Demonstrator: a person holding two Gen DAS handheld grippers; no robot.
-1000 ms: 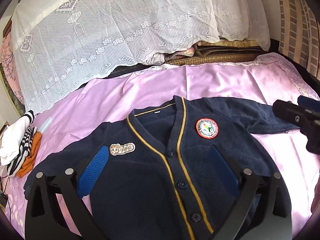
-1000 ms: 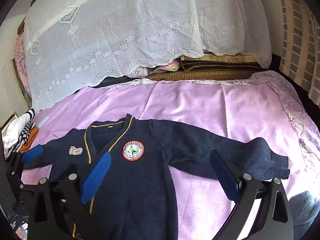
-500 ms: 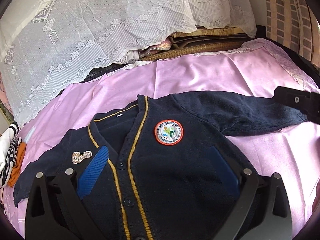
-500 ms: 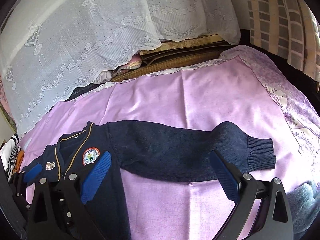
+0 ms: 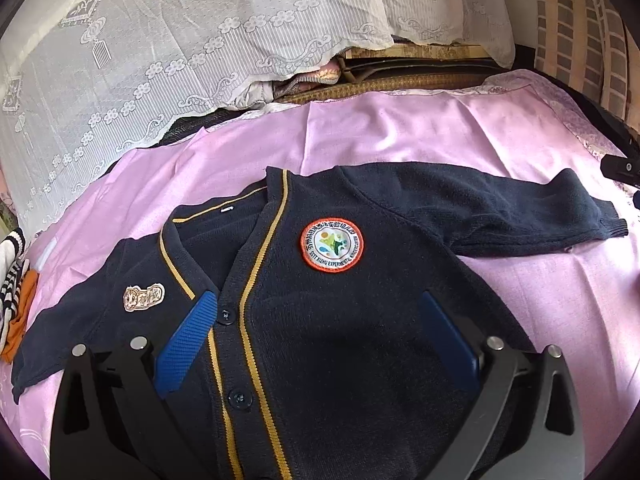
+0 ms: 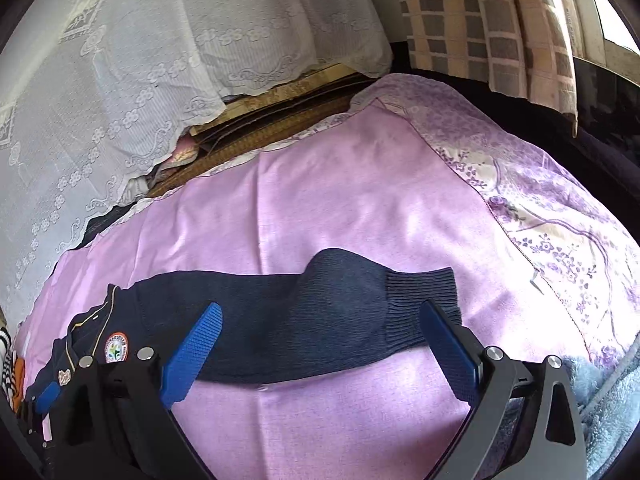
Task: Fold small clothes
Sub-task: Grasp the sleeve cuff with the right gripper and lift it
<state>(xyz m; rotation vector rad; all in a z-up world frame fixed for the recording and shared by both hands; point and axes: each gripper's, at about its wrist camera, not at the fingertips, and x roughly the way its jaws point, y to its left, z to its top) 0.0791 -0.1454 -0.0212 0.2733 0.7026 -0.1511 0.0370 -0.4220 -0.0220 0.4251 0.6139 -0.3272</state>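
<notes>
A small navy cardigan (image 5: pixel 320 320) with yellow trim and a round badge (image 5: pixel 331 244) lies flat, front up, on a pink sheet (image 5: pixel 400 136). My left gripper (image 5: pixel 316 336) is open and empty, above the cardigan's chest. Its right sleeve (image 6: pixel 320 316) stretches out to the side, with a ribbed cuff (image 6: pixel 420 300). My right gripper (image 6: pixel 320 344) is open and empty, hovering over that sleeve near the cuff. The right gripper's tip shows at the right edge of the left wrist view (image 5: pixel 620 168).
A white lace cover (image 5: pixel 180 40) drapes over bedding at the back. Striped and orange clothes (image 5: pixel 14 292) lie at the far left. A floral purple quilt (image 6: pixel 560 220) borders the sheet on the right, with a blue-grey towel (image 6: pixel 608 392) near my right gripper.
Both grippers have shifted to the right. The right one has swung from the cardigan's body to its right sleeve and cuff. Both stayed open.
</notes>
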